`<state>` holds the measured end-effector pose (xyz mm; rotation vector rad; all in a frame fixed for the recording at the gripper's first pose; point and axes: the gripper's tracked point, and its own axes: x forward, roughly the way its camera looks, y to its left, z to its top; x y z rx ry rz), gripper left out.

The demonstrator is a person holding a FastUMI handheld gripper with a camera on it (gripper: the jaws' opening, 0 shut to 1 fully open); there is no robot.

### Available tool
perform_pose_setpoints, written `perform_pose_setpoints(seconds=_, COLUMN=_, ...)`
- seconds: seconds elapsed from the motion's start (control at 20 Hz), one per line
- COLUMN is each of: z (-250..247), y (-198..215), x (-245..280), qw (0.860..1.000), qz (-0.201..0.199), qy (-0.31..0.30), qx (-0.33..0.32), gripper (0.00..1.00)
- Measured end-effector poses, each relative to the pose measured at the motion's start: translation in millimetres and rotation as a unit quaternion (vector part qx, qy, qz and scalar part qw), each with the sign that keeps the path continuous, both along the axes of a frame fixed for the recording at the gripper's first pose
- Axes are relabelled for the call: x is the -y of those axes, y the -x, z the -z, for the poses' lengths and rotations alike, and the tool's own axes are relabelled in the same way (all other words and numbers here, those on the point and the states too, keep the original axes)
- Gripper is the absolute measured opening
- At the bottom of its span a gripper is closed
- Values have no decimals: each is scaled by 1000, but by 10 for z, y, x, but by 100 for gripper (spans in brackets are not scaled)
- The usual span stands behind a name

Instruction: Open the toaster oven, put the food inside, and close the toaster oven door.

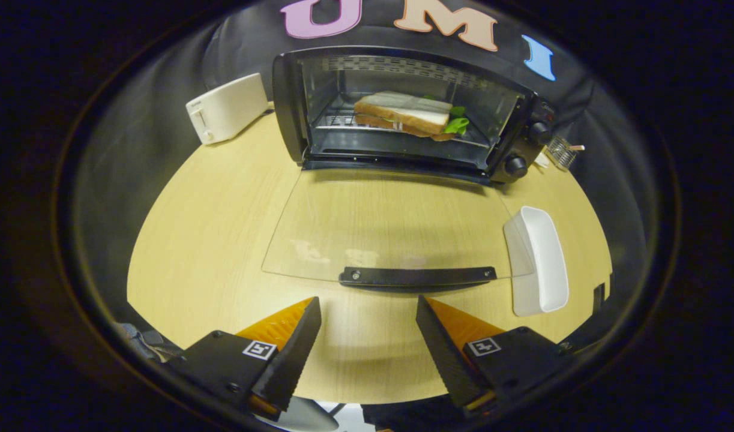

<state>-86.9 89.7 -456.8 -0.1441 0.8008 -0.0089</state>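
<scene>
Closing the door is judged the step left: the sandwich (pixel 410 115) is already set on the rack inside the toaster oven (pixel 403 111), long axis across the opening. The glass door (pixel 391 231) lies flat on the bench (pixel 216 222), handle (pixel 419 276) just ahead of the gripper (pixel 368 327), jaws apart, nothing held. Next move, prob.: handle to be lifted from below & swung up.

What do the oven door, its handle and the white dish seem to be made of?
Door: clear glass, likely; the table shows through.
Handle: black, matte, plastic or metal; screws show.
Dish: glossy white, perhaps ceramic.
Gripper: open, just before the handle.
</scene>
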Motion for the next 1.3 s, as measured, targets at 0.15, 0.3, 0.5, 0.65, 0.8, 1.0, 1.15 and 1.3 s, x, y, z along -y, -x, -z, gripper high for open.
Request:
perform_pose_setpoints(seconds=0.15, z=43, y=-75, x=39, qw=1000, qz=8, qy=10, qx=-6, gripper=99)
perform_pose_setpoints(seconds=0.3, z=1, y=-82, x=36, qw=1000, qz=10, qy=16, qx=1, gripper=98)
perform_pose_setpoints(seconds=0.5, z=-218, y=-92, x=27, qw=1000, qz=4, qy=0, qx=22, gripper=98)
perform_pose_setpoints(seconds=0.65, z=-555, y=-118, x=11, qw=998, qz=1, qy=-12, qx=56, gripper=98)
perform_pose_setpoints(seconds=0.8, z=-1020, y=-266, x=-31, qw=993, qz=-9, qy=-14, qx=114, gripper=98)
perform_pose_setpoints(seconds=1.0, z=-1450, y=-521, x=2, qw=985, qz=-11, qy=8, qx=171, gripper=98)
perform_pose_setpoints(seconds=1.15, z=-1578, y=-641, x=-19, qw=982, qz=-12, qy=9, qx=189, gripper=97)
perform_pose_setpoints(seconds=1.3, z=-1728, y=-770, x=-61, qw=978, qz=-11, qy=0, qx=208, gripper=98)
